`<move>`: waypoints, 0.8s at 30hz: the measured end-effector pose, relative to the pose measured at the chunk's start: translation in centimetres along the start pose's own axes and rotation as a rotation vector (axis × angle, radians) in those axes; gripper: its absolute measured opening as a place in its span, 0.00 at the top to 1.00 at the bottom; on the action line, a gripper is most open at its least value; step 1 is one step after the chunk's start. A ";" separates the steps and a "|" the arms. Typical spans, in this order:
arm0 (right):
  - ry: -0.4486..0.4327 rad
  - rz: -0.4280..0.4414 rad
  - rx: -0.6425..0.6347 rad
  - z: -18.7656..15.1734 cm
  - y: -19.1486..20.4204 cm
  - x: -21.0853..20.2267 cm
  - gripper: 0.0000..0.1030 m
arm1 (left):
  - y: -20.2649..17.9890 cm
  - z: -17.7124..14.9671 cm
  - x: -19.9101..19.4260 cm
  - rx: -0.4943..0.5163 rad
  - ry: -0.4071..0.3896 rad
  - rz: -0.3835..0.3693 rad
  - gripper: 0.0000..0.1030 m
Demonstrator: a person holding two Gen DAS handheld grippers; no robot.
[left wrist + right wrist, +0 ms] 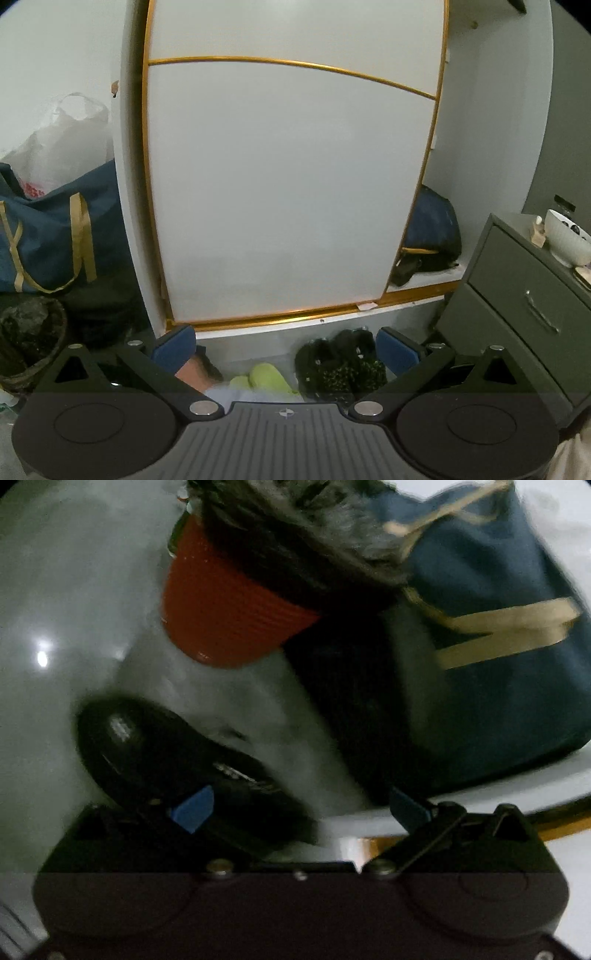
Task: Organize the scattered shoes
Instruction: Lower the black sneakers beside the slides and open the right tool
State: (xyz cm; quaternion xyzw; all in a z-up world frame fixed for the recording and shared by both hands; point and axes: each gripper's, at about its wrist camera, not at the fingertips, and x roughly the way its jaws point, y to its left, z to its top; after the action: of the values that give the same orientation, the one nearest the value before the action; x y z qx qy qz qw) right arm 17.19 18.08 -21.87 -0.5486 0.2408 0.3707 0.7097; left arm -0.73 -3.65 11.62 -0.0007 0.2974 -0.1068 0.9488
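Shoes first: a black pair (341,363) sits on the floor at the foot of the white cupboard door (288,177), with yellow-green slippers (264,378) just beside it on the left. Left gripper (286,349) hangs above them, blue-padded fingers (173,347) spread wide, nothing between them. Off to its right, a grey drawer cabinet (517,306) carrying a white bowl (567,238); to its left, a navy bag with tan straps (55,236). Over to the blurred right view: a black shoe (177,757) lies on the pale floor, its near end passing under the left blue finger (194,808). Right gripper (299,808) is spread open, not clamping it. Beyond, an orange ribbed pot (229,616) tilts beside the navy bag.
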 end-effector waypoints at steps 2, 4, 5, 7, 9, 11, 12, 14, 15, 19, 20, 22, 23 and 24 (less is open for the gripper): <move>-0.011 0.039 0.068 2.4 2.3 1.7 0.03 | -0.2 0.0 0.1 0.009 0.005 0.000 0.00; 0.022 0.054 0.145 4.8 4.8 3.9 0.22 | -0.3 0.0 0.1 0.013 0.006 0.001 0.00; 0.040 0.054 0.169 5.7 5.9 4.9 0.28 | -0.4 0.0 0.1 0.016 0.007 0.001 0.00; 0.085 0.026 0.160 5.7 7.3 6.6 0.42 | -0.4 0.1 0.1 0.016 0.006 -0.001 0.00; 0.134 0.015 0.131 5.0 7.9 7.8 0.46 | -0.2 0.2 -0.1 0.007 -0.001 -0.010 0.00; 0.146 0.054 0.166 4.1 6.9 7.8 0.45 | -0.2 0.2 -0.2 0.002 -0.007 -0.011 0.00; 0.180 0.101 0.209 3.7 6.1 7.6 0.45 | -0.2 0.3 -0.3 -0.001 -0.010 -0.011 0.00; 0.234 0.167 0.149 2.9 5.8 7.0 0.45 | -0.1 0.3 -0.4 -0.007 -0.013 -0.014 0.00; 0.244 0.175 0.132 2.7 5.9 6.7 0.49 | -0.1 0.4 -0.4 -0.009 -0.014 -0.015 0.00; 0.226 0.182 0.124 1.4 5.5 4.8 0.53 | 0.1 0.5 -0.5 -0.021 -0.021 -0.020 0.00; 0.193 0.193 0.151 1.1 5.0 4.0 0.49 | 0.2 0.5 -0.5 -0.023 -0.022 -0.021 0.00; 0.091 0.212 0.267 0.6 3.2 2.2 0.27 | 0.2 0.5 -0.5 -0.029 -0.025 -0.024 0.00; 0.021 0.214 0.372 -0.4 1.6 0.5 0.17 | 0.3 0.6 -0.6 -0.032 -0.027 -0.025 0.00; -0.040 0.204 0.514 -2.9 -0.4 -2.1 0.06 | 0.3 0.6 -0.6 -0.035 -0.028 -0.026 0.00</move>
State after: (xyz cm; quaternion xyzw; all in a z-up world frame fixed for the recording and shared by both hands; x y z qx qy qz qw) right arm 16.42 14.68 -20.88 -0.3160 0.3668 0.3779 0.7892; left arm -0.81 -3.26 12.42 -0.0225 0.2857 -0.1141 0.9512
